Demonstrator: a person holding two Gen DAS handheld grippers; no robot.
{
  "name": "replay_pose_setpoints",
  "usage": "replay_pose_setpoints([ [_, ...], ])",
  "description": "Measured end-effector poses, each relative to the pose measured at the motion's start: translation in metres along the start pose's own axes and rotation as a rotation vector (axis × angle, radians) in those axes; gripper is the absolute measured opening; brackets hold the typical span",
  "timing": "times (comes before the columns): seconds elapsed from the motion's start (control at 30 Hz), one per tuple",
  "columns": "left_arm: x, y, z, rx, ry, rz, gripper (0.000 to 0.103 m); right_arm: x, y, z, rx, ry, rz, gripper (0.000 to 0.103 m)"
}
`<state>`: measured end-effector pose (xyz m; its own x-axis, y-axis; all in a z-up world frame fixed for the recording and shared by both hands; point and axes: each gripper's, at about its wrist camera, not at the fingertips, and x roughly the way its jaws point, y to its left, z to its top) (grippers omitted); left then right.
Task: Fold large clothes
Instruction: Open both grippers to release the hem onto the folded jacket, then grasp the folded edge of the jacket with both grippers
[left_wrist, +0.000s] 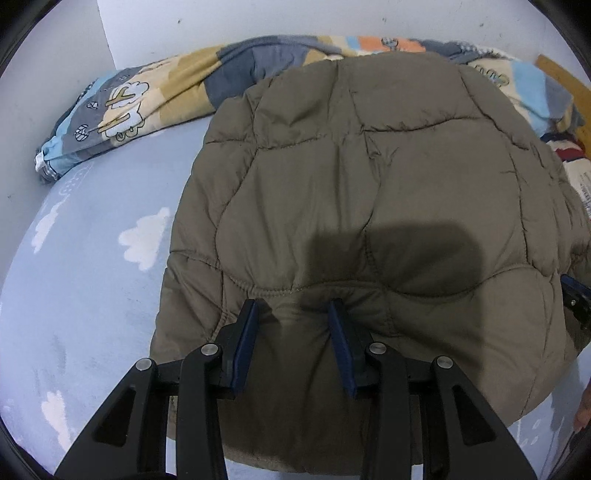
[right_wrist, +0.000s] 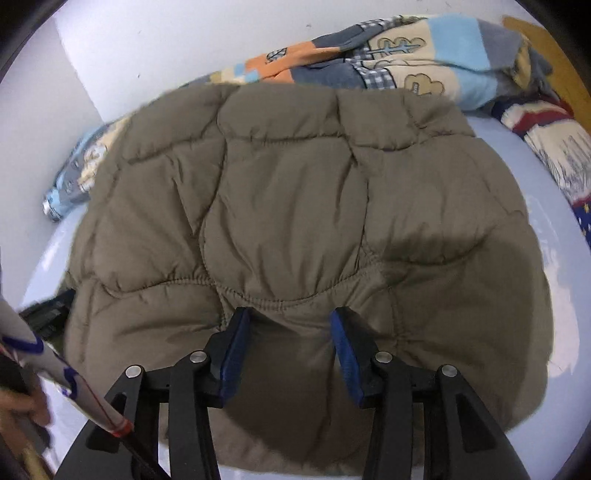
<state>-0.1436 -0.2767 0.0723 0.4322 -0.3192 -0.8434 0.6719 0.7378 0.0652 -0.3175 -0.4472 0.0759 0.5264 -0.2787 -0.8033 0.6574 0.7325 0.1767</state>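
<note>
I had both claws, left gripper (left_wrist: 295, 314) and right gripper (right_wrist: 290, 321), clenched on the olive quilted puffer jacket (left_wrist: 369, 192); a patchwork cartoon blanket (left_wrist: 155, 96) lay bunched at the far edge, perhaps touching it.

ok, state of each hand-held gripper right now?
Left hand-held gripper: shut on the quilted jacket.
Right hand-held gripper: shut on the same jacket.

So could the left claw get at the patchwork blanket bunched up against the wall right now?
Probably not as things stand: the left claw is shut on the near edge of the brown quilted jacket, and the jacket's whole spread lies between it and the patchwork blanket.
</note>
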Motion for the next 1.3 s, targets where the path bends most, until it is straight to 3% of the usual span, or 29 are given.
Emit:
replay_pose_setpoints([
  [0.1,-0.026,0.010,-0.008,-0.034,-0.024,-0.033,0.038,-0.010,-0.005,0.003,0.059,0.024,0.007,0.048],
  [0.17,-0.050,0.027,-0.022,-0.078,-0.069,-0.078,0.038,-0.041,-0.007,-0.001,0.076,-0.019,0.051,0.049],
  [0.23,-0.069,0.047,-0.039,-0.128,-0.111,-0.076,0.038,-0.072,-0.014,-0.011,0.092,-0.073,0.097,0.050],
  [0.33,-0.085,0.082,-0.065,-0.231,-0.125,-0.072,0.038,-0.109,-0.040,-0.023,0.163,-0.103,0.066,0.050],
  [0.5,-0.092,0.110,-0.077,-0.308,-0.139,-0.067,0.038,-0.142,-0.066,-0.054,0.253,-0.145,0.032,0.051],
  [0.6,-0.079,0.109,-0.078,-0.301,-0.128,-0.051,0.038,-0.136,-0.064,-0.063,0.221,-0.114,-0.007,0.051],
  [0.7,-0.063,0.104,-0.077,-0.294,-0.104,-0.049,0.038,-0.120,-0.070,-0.061,0.235,-0.105,0.008,0.051],
  [1.07,-0.029,0.080,-0.062,-0.170,-0.023,0.086,0.038,-0.055,-0.076,-0.062,0.253,0.010,-0.006,0.049],
  [1.17,-0.052,0.071,-0.057,-0.164,-0.086,0.138,0.038,-0.060,-0.071,-0.059,0.257,0.029,-0.050,0.049],
  [1.23,-0.074,0.058,-0.052,-0.147,-0.159,0.119,0.038,-0.080,-0.050,-0.053,0.197,-0.041,-0.110,0.049],
  [1.3,-0.090,0.038,-0.050,-0.114,-0.222,0.065,0.038,-0.094,-0.024,-0.049,0.121,-0.115,-0.089,0.049],
])
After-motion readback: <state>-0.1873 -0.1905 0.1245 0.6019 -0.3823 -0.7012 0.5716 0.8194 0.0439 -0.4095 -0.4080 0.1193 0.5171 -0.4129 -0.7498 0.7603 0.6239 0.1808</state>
